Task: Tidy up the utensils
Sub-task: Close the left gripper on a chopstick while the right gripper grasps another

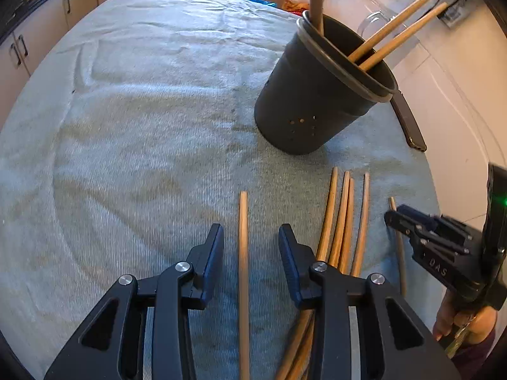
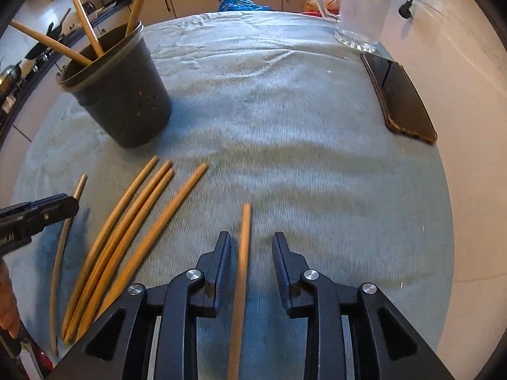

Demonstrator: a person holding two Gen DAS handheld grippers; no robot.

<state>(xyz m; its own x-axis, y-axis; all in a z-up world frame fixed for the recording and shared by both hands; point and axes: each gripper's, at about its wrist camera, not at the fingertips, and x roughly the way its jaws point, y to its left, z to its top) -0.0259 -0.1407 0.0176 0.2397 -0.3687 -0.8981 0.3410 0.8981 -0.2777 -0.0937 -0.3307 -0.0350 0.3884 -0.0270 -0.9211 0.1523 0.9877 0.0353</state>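
A dark utensil cup [image 1: 320,95] stands on the towel with three wooden chopsticks [image 1: 399,28] in it; it also shows in the right wrist view [image 2: 123,95]. Several loose wooden chopsticks [image 1: 342,218] lie on the towel in front of it. My left gripper [image 1: 251,234] is open, its fingers on either side of one single chopstick [image 1: 243,253]. My right gripper [image 2: 252,240] is open around another single chopstick [image 2: 242,253], which lies close to the left finger. The right gripper also shows at the right in the left wrist view [image 1: 393,217].
A light blue towel [image 1: 142,95] covers the table. A dark phone [image 2: 399,98] lies at the towel's right edge, and a glass mug [image 2: 361,6] stands behind it. Cupboards and a blue bag [image 2: 240,3] lie beyond the far edge.
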